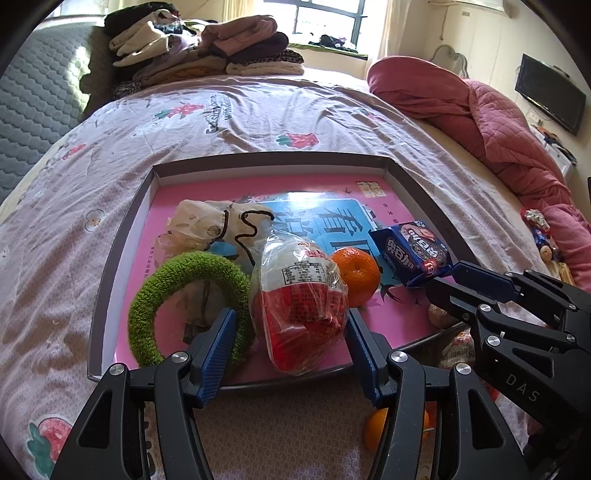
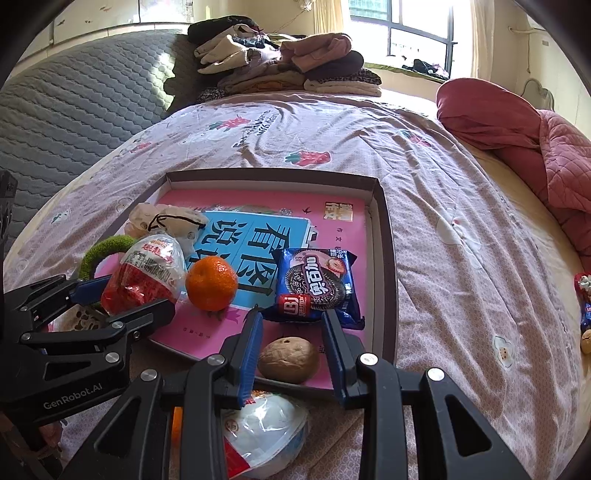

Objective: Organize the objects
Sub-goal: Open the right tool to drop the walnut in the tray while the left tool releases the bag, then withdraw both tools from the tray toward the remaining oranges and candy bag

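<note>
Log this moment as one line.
task: organize objects | left hand-held gripper: open around snack bag in tray | right hand-held gripper: closed, walnut between fingers, contact unclear

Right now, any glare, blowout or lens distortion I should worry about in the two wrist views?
Left wrist: window blown out, a glare patch on the glossy book cover, fisheye bows the tray rim, corners vignetted black. Right wrist: window also clipped, hard sun patch on the grey headboard, book cover reads clean there; no motion blur in either.
</note>
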The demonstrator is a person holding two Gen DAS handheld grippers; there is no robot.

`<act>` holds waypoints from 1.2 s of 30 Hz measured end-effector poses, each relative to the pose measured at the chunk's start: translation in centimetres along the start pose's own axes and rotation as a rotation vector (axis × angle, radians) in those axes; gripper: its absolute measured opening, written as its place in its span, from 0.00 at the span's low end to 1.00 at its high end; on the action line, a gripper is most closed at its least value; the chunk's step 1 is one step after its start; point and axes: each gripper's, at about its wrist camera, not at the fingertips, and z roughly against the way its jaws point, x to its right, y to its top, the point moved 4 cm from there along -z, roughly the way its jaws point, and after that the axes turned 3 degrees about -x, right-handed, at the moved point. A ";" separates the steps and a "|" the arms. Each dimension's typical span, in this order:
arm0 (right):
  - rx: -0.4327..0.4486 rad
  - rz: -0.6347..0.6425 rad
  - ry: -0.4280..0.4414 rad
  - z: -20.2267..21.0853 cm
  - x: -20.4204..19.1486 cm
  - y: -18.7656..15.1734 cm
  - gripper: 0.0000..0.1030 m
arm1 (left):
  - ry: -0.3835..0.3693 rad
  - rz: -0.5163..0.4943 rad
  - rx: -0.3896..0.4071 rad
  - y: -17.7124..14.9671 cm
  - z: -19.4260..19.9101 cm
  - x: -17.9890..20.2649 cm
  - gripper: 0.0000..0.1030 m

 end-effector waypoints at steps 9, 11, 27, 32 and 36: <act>0.007 0.005 -0.004 0.6 -0.1 0.1 0.33 | 0.000 0.004 0.008 0.2 0.6 0.0 0.60; 0.009 0.006 -0.005 0.7 -0.1 0.2 0.32 | 0.000 0.006 0.008 0.2 0.7 -0.1 0.60; 0.011 0.003 -0.010 1.2 -0.1 0.4 0.36 | 0.004 0.014 0.029 0.4 1.8 -0.3 0.67; 0.017 0.005 -0.014 1.6 0.0 0.6 0.39 | 0.010 0.015 0.036 0.5 2.2 -0.3 0.68; 0.026 0.000 -0.016 2.1 0.0 0.8 0.41 | 0.022 0.007 0.038 0.6 2.6 -0.2 0.68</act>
